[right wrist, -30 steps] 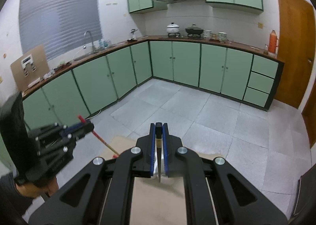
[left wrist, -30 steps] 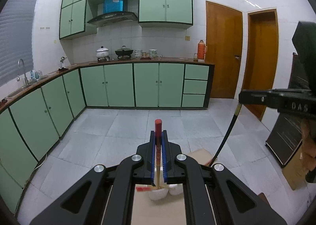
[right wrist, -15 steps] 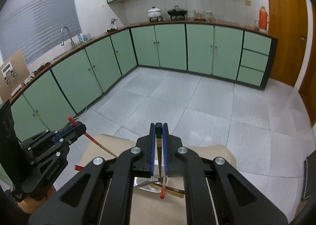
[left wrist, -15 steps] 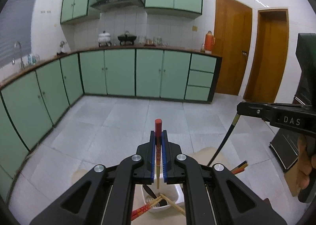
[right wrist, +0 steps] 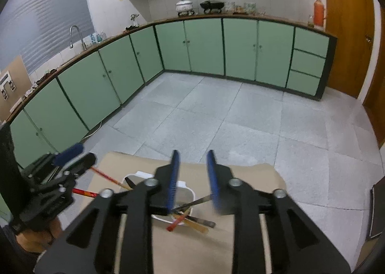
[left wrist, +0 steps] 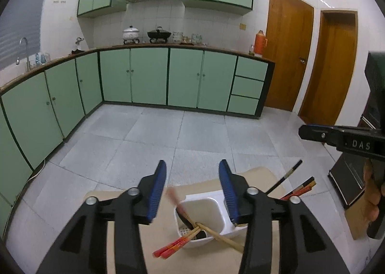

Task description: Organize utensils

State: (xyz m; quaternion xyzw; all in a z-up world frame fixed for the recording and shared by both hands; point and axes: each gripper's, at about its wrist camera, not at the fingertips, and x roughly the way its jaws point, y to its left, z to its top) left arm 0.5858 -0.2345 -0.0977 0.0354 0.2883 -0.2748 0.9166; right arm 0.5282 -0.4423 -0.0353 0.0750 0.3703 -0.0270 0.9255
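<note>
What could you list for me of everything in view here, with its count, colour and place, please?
holder: one, white, on the table, between the left tongs' jaws in the left wrist view.
chopsticks: several, red-ended and tan, sticking out of the holder.
black chopstick: one, leaning right of the holder.
table: one, tan, in front.
cabinets: many, green, along the walls.
pots: two, white and black, on the counter.
flask: one, orange, at the counter's end.
left tongs: black, blue pads, opening, gripping nothing.
right tongs: same, opening, gripping nothing.

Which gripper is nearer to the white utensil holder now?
Cannot tell. Left gripper and right gripper both hang just above the white utensil holder, jaws opening, nothing pinched.
</note>
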